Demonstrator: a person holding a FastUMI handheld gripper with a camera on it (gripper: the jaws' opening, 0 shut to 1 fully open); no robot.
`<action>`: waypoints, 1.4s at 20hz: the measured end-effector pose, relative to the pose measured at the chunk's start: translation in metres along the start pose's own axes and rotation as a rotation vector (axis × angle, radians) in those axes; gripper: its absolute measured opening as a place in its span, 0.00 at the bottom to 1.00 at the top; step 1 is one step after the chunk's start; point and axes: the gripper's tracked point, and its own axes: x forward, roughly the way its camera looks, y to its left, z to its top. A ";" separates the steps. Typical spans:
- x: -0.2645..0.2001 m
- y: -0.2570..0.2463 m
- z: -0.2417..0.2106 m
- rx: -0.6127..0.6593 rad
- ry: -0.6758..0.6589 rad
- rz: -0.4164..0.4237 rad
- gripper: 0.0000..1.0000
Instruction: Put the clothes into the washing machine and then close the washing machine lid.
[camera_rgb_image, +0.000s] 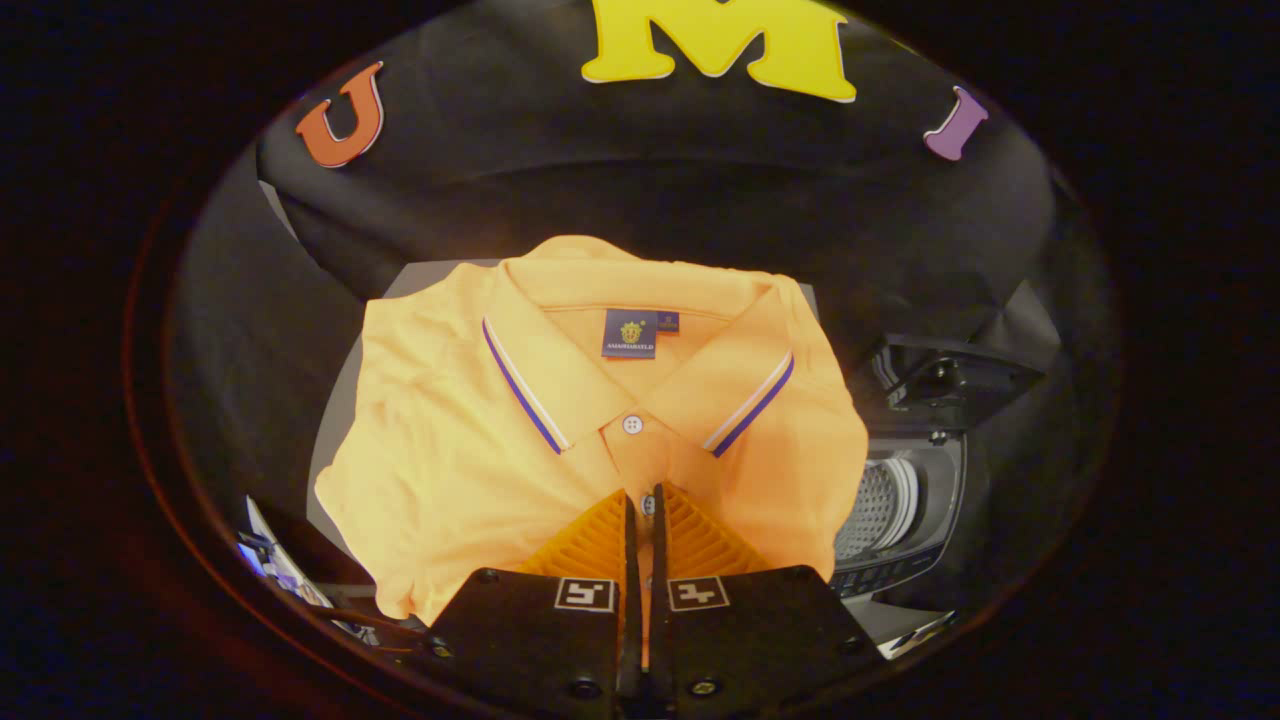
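Between my gripper's fingers (640, 497), pinched at its button placket just below the collar, sits the orange polo shirt (600, 420). The two fingers are drawn nearly together, with a thin fold of the orange fabric caught in the narrow gap, so I read the gripper as clenched on the shirt. Folded and front-up, the shirt shows its collar (640, 350) spread open toward the far side, each collar tip edged with a white and blue stripe. A dark blue neck label (630, 333) sits inside the collar, and a white button (632, 424) closes the top of the placket just ahead of my fingertips. The garment covers most of a grey board (335, 420), whose edges peek out to its left and behind its shoulders; I cannot tell whether the cloth is resting fully on the board or partly raised.

To the right of the shirt, lower than it, I see the washing machine (915, 520) with its perforated steel drum (872, 510) exposed. Its dark lid (950, 380) stands raised above the opening. Black cloth forms the booth wall (600, 180) beyond everything.
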 end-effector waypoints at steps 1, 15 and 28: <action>-0.005 0.001 -0.001 0.012 -0.001 0.002 0.06; -0.097 -0.045 0.036 0.222 -0.263 0.069 0.06; -0.157 -0.197 0.007 0.514 -0.438 0.022 0.06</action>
